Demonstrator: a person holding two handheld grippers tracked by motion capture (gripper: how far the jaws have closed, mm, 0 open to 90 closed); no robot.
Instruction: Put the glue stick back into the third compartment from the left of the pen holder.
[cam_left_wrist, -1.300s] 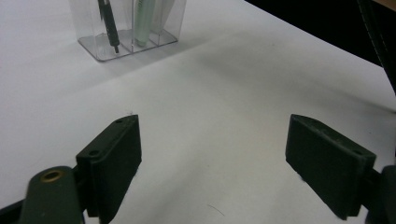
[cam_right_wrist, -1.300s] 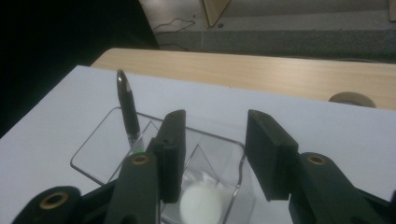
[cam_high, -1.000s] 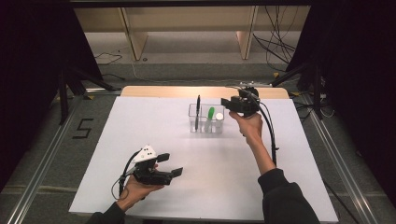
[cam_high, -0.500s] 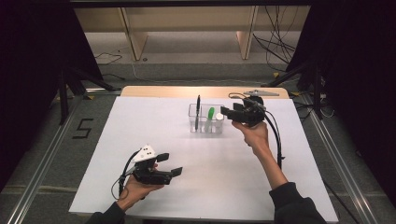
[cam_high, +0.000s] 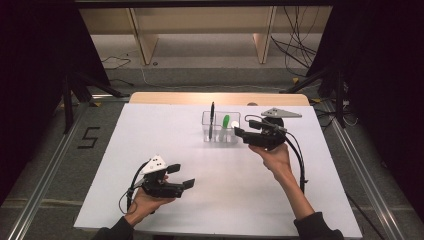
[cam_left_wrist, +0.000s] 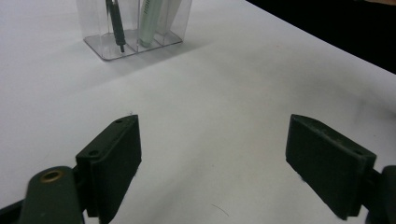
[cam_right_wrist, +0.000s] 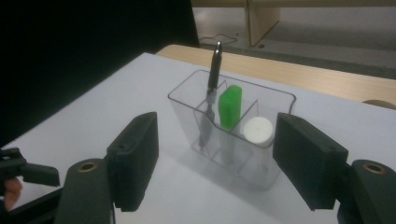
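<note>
A clear three-part holder (cam_high: 220, 131) stands at the back middle of the white table (cam_high: 210, 210). In it stand a black pen (cam_high: 212, 116), a green-capped marker (cam_high: 226, 121) and a white-capped item (cam_high: 235, 124). My right gripper (cam_high: 243, 135) hovers just right of the holder, pointing at it. Its jaws have just been opening and stand open, with nothing between them. In the right gripper view the holder (cam_right_wrist: 275, 105) sits just beyond the right gripper (cam_right_wrist: 219, 163). My left gripper (cam_high: 181, 176) rests open at the front left; the left gripper view has the holder (cam_left_wrist: 105, 46) far ahead.
A wooden strip (cam_high: 175, 98) runs along the table's far edge. Beyond it are shelf legs and cables on the floor. A "5" mark (cam_high: 89, 137) lies on the floor at the left. Dark drapes flank both sides.
The right gripper has drawn back from above the holder toward the near side, and its jaws have spread wider. The left gripper has stayed put.
</note>
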